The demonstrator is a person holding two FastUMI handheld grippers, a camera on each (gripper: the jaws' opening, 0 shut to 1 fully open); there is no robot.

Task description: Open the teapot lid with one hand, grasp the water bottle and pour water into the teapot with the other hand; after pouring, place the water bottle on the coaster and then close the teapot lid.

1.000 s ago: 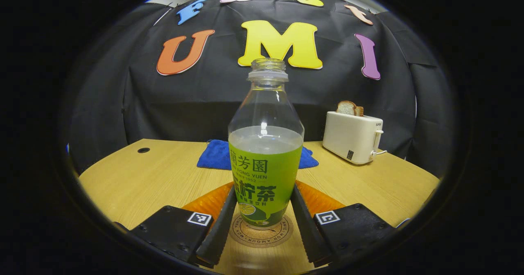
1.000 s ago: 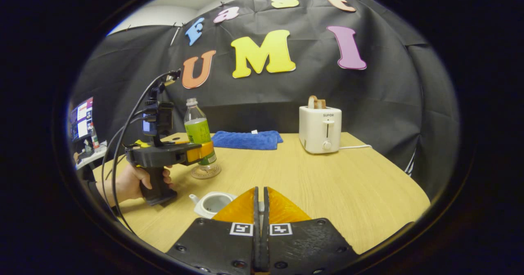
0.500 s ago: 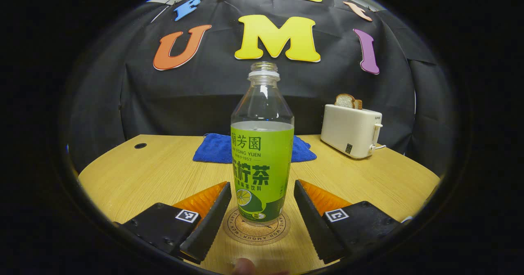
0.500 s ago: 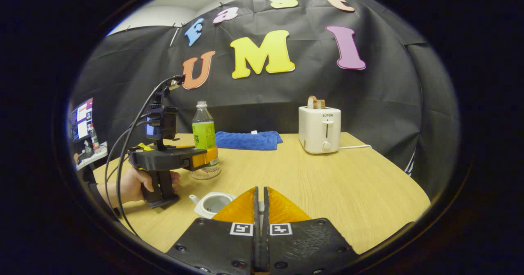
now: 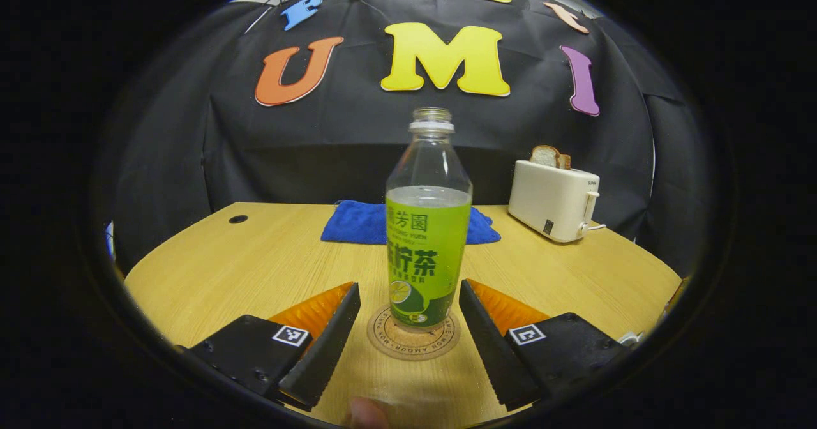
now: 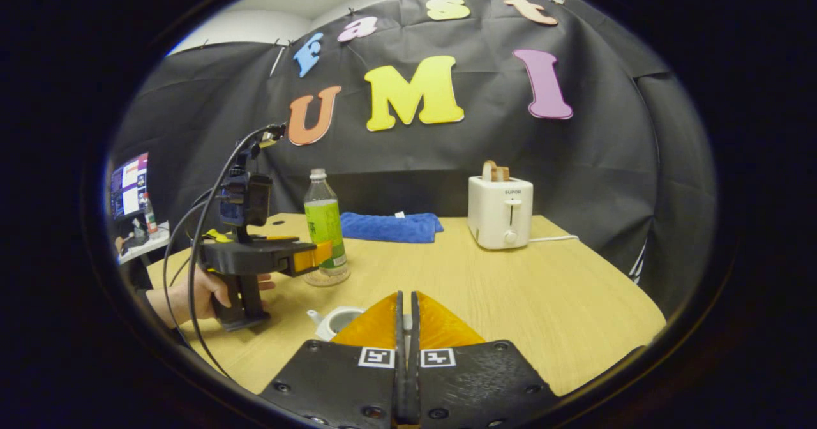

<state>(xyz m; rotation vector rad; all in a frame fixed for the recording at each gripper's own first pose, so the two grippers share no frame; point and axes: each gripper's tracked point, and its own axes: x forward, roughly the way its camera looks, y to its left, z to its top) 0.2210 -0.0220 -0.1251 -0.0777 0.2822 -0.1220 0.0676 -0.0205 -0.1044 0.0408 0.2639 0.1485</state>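
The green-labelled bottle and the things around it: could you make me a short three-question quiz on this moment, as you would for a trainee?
1. True or false: the clear plastic water bottle with the green label stands upright on the round cork coaster.
2. Is the left gripper (a) shut on the bottle, (b) open with a finger on either side of it, or (c) resting on the blue towel?
3. Fill in: the white teapot on the wooden table has its lid ____.

Key: 1 true; 2 b; 3 off. The right gripper is shut; what it holds is hidden.
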